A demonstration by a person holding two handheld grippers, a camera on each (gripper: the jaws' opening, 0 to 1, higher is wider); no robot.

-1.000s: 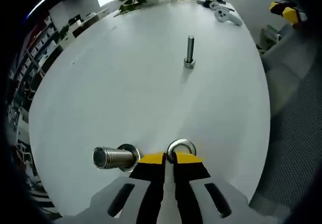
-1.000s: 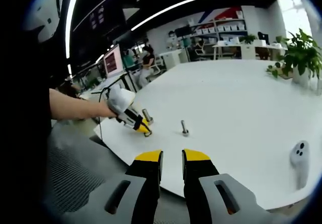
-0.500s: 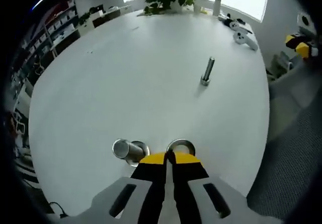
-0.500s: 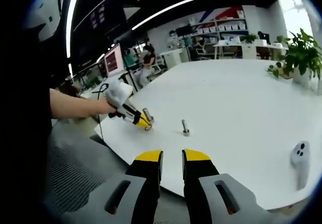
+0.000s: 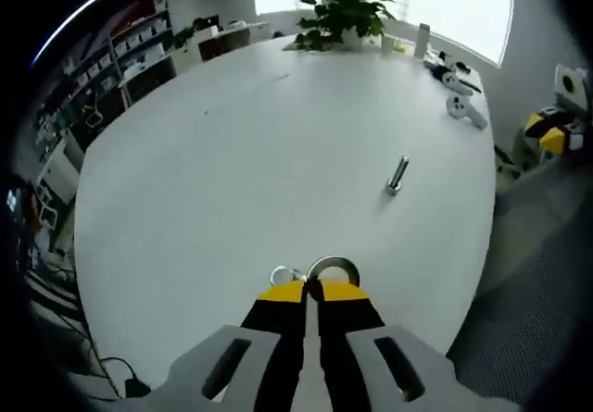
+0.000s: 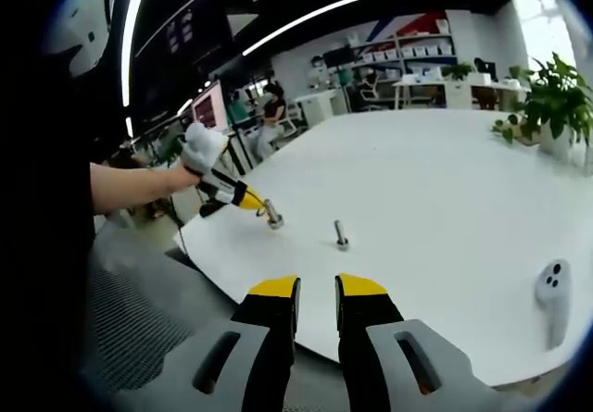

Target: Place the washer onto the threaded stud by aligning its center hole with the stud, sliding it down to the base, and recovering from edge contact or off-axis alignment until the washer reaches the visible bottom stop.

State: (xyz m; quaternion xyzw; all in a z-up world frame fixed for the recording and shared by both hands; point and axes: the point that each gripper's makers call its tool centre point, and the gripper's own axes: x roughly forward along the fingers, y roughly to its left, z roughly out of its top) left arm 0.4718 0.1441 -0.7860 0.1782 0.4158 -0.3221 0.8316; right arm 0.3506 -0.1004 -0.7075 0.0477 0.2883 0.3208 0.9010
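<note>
Steel washer (image 5: 333,269) is clamped by its near edge between the closed yellow-tipped jaws of the left gripper (image 5: 312,291), the ring standing up just past the jaw tips in the left gripper view. Just to its left, partly hidden by the left jaw, the top of the stud (image 5: 283,276) shows end-on as a small bright ring, touching or nearly touching the washer's rim; whether the hole is over the stud cannot be told. Both sit near the close edge of the white round table (image 5: 232,153). 1 separate bolt (image 5: 397,175) stands on its head further out on the table, well apart from the washer, leaning in this view. Beyond it, near the far edge, lie 2 white controllers (image 5: 460,97), with a potted plant (image 5: 345,12) at the far rim. In the right gripper view, the right gripper (image 6: 317,299) is held off the table's near edge with its 2 yellow tips parted by a narrow gap and nothing between them. The left gripper (image 6: 243,199) enters that view from the left, held by a person's hand (image 6: 171,179), its tips down at the stud (image 6: 272,216), which stands upright near the table edge. The bolt (image 6: 341,234) stands upright to the right of the stud, apart from it. 1 controller (image 6: 551,299) lies at the right side. A person (image 6: 271,111) sits at a desk in the background.
</note>
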